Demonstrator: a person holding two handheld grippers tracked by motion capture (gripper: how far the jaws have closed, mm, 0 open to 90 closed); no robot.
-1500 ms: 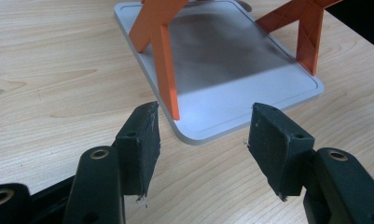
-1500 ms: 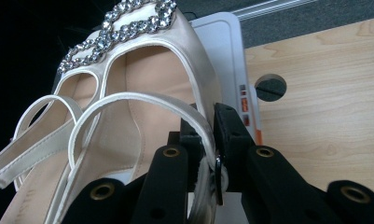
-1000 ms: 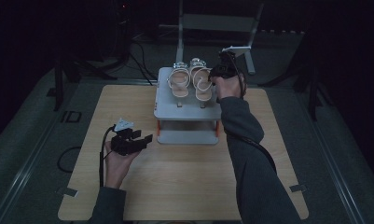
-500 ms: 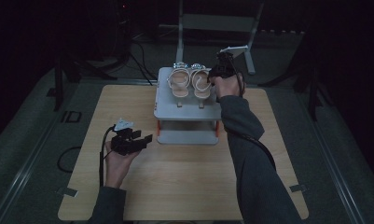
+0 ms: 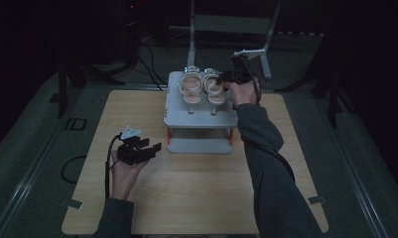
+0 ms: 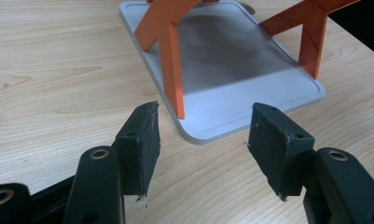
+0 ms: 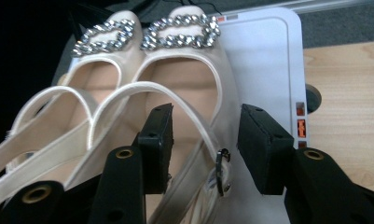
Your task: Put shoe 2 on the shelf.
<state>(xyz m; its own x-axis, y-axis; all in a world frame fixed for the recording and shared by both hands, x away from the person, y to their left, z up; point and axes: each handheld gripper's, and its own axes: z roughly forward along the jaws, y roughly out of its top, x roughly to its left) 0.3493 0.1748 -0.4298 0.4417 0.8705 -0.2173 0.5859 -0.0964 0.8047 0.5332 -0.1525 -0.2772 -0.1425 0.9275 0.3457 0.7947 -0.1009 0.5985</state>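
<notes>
A pair of cream sandals with jewelled buckles stands side by side on the top shelf (image 5: 201, 118) of a grey rack with orange legs (image 6: 173, 70). They are the left shoe (image 5: 190, 90) (image 7: 58, 126) and the right shoe (image 5: 214, 89) (image 7: 184, 79). My right gripper (image 5: 223, 78) (image 7: 204, 122) sits at the right shoe's heel. Its jaws have just been opening, and the shoe's ankle strap (image 7: 201, 123) and buckle lie loose between them. My left gripper (image 5: 154, 147) (image 6: 203, 127) is open and empty, low over the table and facing the rack's bottom plate (image 6: 240, 79).
The rack stands at the far middle of a wooden table (image 5: 196, 198). A metal stand (image 5: 231, 25) rises behind the table, and cables (image 5: 152, 54) lie on the dark floor. The person's right sleeve (image 5: 271, 163) stretches across the table's right half.
The right gripper's jaws have parted and released the right shoe, which has settled straighter beside the left shoe. The left hand has stayed where it was.
</notes>
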